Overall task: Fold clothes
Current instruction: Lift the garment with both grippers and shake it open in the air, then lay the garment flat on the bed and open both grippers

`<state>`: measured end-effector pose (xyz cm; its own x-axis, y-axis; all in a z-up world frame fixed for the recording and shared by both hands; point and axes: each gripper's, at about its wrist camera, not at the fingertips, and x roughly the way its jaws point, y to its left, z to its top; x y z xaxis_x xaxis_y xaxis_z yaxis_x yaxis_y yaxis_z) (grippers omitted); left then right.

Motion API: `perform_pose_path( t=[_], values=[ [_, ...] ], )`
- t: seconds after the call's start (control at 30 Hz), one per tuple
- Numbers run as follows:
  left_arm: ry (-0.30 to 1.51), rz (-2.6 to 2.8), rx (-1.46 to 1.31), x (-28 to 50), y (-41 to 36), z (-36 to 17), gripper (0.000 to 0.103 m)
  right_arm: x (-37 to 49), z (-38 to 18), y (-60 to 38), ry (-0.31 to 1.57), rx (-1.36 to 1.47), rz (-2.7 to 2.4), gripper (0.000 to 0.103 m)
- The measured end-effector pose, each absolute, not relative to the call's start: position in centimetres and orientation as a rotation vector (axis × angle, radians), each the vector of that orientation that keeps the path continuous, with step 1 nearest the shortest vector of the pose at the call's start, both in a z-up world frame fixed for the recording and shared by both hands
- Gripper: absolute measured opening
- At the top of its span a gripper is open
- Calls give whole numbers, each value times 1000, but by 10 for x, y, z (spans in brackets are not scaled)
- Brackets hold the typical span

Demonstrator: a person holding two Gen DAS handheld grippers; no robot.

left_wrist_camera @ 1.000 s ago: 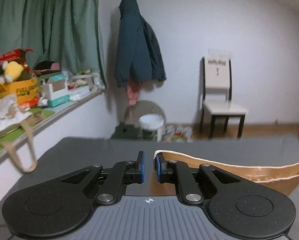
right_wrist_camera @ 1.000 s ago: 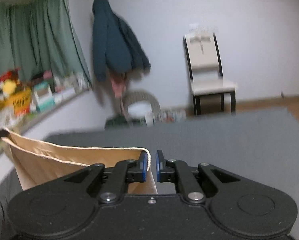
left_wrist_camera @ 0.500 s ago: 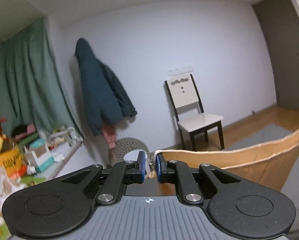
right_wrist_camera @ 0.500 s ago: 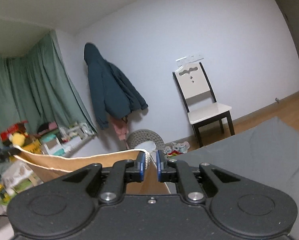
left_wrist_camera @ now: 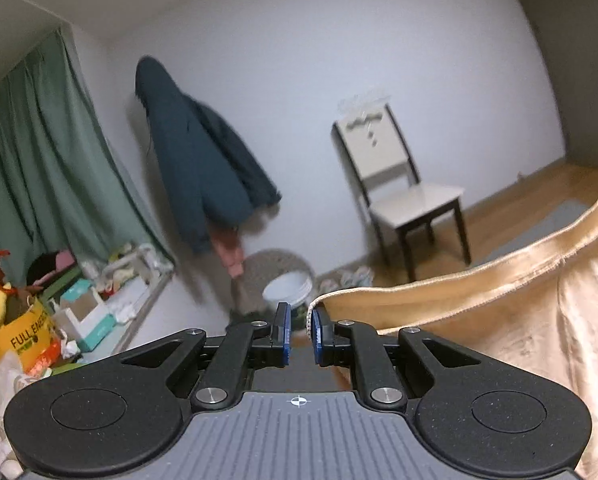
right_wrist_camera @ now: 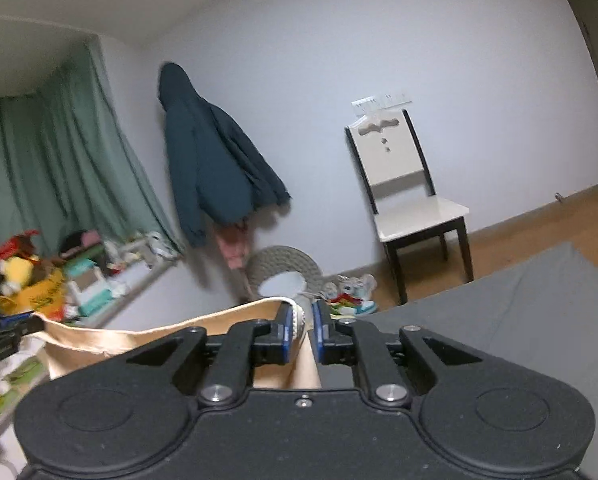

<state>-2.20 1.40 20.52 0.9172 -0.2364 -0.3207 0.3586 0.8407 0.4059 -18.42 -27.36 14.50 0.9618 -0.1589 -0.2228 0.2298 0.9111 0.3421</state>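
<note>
Grippers come nearest in both views. The left gripper (left_wrist_camera: 299, 334) has its fingers drawn close, with the garment (left_wrist_camera: 499, 320) edge showing at the inner face of its right finger; a narrow gap shows between the pads, so I judge it pinches a corner of the cloth low down, though the pinch itself is not plain. The right gripper (right_wrist_camera: 301, 334) is closed on the other corner, a rolled white-stitched hem sitting between its fingers.

The garment, a tan, satiny piece with a stitched band along its top edge, hangs in the air between the two grippers, its upper edge stretched from one to the other and the rest drooping below. In the right view the left gripper's tip (right_wrist_camera: 7, 326) shows at the far end of that edge. The sheen and soft creases suggest a thin, slippery cloth that will slide easily.

The step in hand looks like holding the piece up, spread by two corners, over the grey bed (right_wrist_camera: 519, 320). Whether it is being raised to shake flat or carried over to lay a fold, the pictures do not settle. Either way the next move calls for even tension and both grips kept firm.

Beyond stand a chair (right_wrist_camera: 411, 200), a hanging jacket (right_wrist_camera: 211, 168) and green curtains (left_wrist_camera: 31, 168).
</note>
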Motion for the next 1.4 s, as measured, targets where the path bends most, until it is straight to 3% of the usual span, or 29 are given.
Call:
perform_pose_path(
  t=[0.23, 0.4, 0.57, 0.7, 0.8, 1.0, 1.4],
  values=[
    [109, -237, 403, -17, 17, 267, 13, -158, 195, -265, 47, 299, -225, 8],
    [77, -244, 450, -42, 16, 248, 13, -160, 203, -258, -3, 229, -241, 8],
    [286, -283, 552, -50, 19, 132, 13, -174, 104, -250, 248, 223, -231, 8],
    [518, -345, 695, -60, 12, 23, 13, -168, 1, -247, 592, 256, -210, 5],
    [648, -420, 783, -71, 7, -20, 13, -169, -36, -232, 763, 242, -167, 5],
    [769, -506, 861, -98, 9, -45, 13, -172, -61, -212, 937, 120, -98, 5],
    [906, -563, 957, -93, 1, -65, 13, -157, -85, -213, 1106, 102, -54, 6]
  ],
)
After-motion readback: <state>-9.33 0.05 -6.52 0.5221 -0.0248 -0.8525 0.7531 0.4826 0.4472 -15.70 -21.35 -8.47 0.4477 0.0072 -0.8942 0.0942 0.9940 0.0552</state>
